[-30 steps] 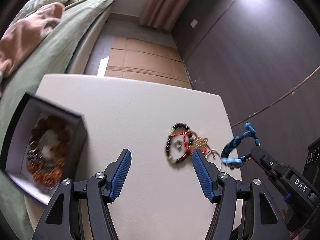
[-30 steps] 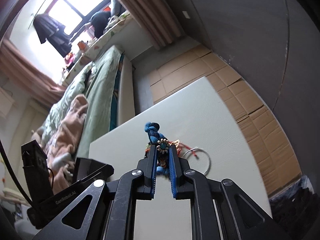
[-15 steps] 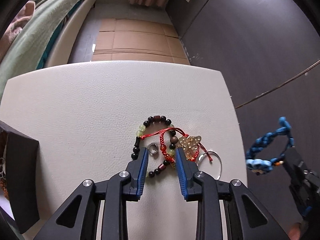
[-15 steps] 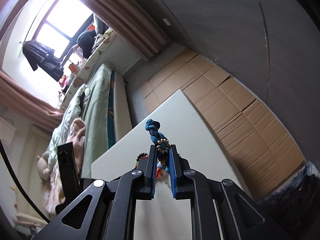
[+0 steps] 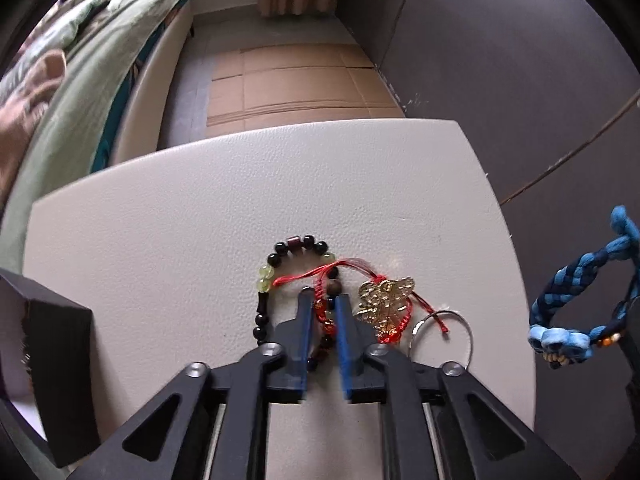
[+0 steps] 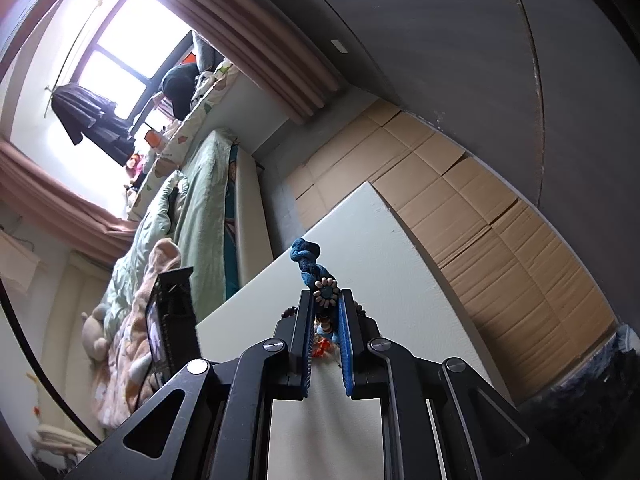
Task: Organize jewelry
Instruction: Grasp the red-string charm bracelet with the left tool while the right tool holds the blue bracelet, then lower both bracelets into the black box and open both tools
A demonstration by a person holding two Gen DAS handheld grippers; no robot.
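A pile of jewelry lies on the white table (image 5: 180,216): a black and green beaded bracelet (image 5: 276,268), a red cord bracelet (image 5: 320,280) with a gold charm (image 5: 384,300), and a silver ring hoop (image 5: 460,324). My left gripper (image 5: 323,308) is shut on the red cord and beads in the pile. My right gripper (image 6: 325,304) is shut on a blue braided bracelet (image 6: 310,266) and holds it above the table's right edge; it also shows in the left wrist view (image 5: 576,284).
A black jewelry box (image 5: 52,344) stands at the table's left edge; it also shows in the right wrist view (image 6: 172,320). A bed (image 5: 80,80) is to the left. Cardboard (image 5: 296,80) covers the floor beyond, with a dark wall (image 5: 500,60) on the right.
My left gripper moved forward over the pile and closed from wide open onto the red cord and beads. My right gripper rose and tilted, still holding the blue bracelet.
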